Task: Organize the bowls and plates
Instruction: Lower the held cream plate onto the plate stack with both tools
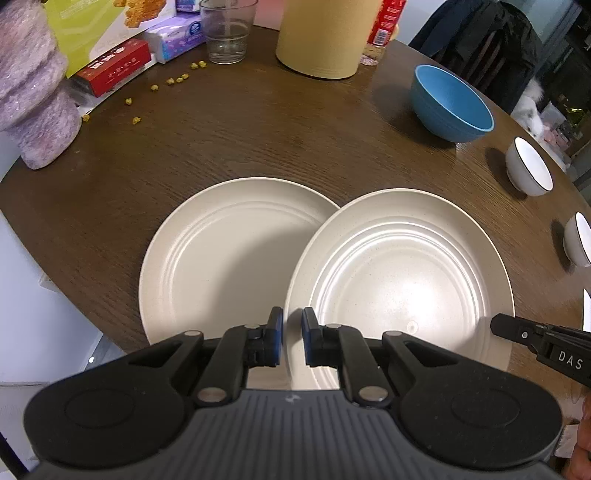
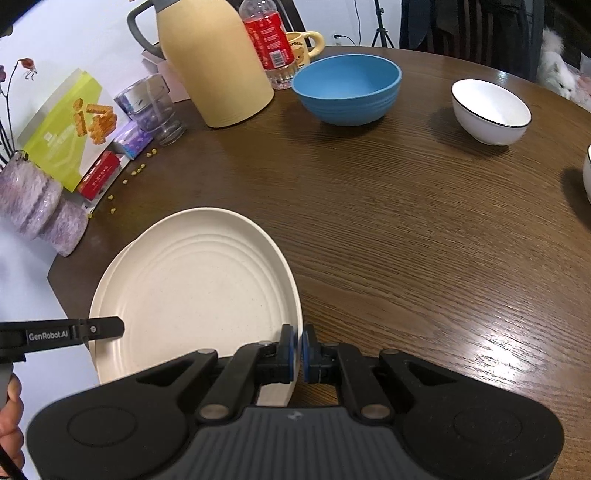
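Observation:
Two cream plates are at the near side of the brown table (image 2: 406, 240). One plate (image 1: 221, 251) lies flat on the wood. The other plate (image 1: 399, 266) overlaps its right side and is held by both grippers. My left gripper (image 1: 291, 332) is shut on that plate's left rim. On the plate's right rim, my right gripper (image 2: 298, 347) is shut too. In the right wrist view the held plate (image 2: 192, 295) covers most of the lower plate (image 2: 122, 258). Farther back stand a blue bowl (image 2: 347, 88) and a white black-rimmed bowl (image 2: 489, 110). Another white bowl (image 1: 578, 240) stands at the right edge.
A yellow jug (image 2: 214, 62), a red-labelled bottle (image 2: 269, 40), a mug (image 2: 306, 44) and a glass (image 1: 227, 29) stand at the back. A purple vase (image 1: 33, 92), snack boxes (image 1: 110, 66) and yellow crumbs (image 1: 173, 79) are at the left. A white furry animal (image 2: 557, 74) is beyond the far edge.

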Action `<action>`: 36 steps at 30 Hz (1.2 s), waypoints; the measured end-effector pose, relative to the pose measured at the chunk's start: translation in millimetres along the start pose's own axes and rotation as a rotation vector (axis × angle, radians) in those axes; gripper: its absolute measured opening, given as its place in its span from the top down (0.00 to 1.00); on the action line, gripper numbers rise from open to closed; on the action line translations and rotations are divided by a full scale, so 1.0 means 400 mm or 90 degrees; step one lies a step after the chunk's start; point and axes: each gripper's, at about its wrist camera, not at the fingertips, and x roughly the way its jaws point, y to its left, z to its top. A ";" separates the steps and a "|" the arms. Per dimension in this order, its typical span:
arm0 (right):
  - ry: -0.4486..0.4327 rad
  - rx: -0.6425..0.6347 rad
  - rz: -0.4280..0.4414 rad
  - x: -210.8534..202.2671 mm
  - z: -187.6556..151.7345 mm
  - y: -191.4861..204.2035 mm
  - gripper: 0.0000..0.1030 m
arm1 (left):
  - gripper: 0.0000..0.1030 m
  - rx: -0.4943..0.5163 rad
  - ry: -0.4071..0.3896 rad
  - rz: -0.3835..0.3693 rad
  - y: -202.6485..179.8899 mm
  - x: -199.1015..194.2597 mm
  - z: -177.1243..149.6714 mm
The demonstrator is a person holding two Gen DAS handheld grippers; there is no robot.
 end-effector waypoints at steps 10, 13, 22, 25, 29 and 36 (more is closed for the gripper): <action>0.005 -0.015 0.007 0.019 0.014 0.034 0.96 | 0.89 -0.015 -0.002 0.008 0.036 -0.004 0.011; 0.007 -0.018 0.009 0.023 0.017 0.043 0.96 | 0.89 -0.019 -0.003 0.011 0.046 -0.005 0.013; 0.011 -0.030 0.016 0.035 0.029 0.073 0.96 | 0.89 -0.030 -0.005 0.018 0.076 -0.010 0.019; 0.012 -0.034 0.018 0.040 0.031 0.084 0.96 | 0.89 -0.033 -0.006 0.022 0.086 -0.012 0.021; 0.013 -0.035 0.022 0.046 0.035 0.097 0.96 | 0.89 -0.035 -0.006 0.025 0.101 -0.017 0.025; 0.015 -0.042 0.027 0.057 0.044 0.126 0.96 | 0.89 -0.042 -0.007 0.033 0.126 -0.021 0.033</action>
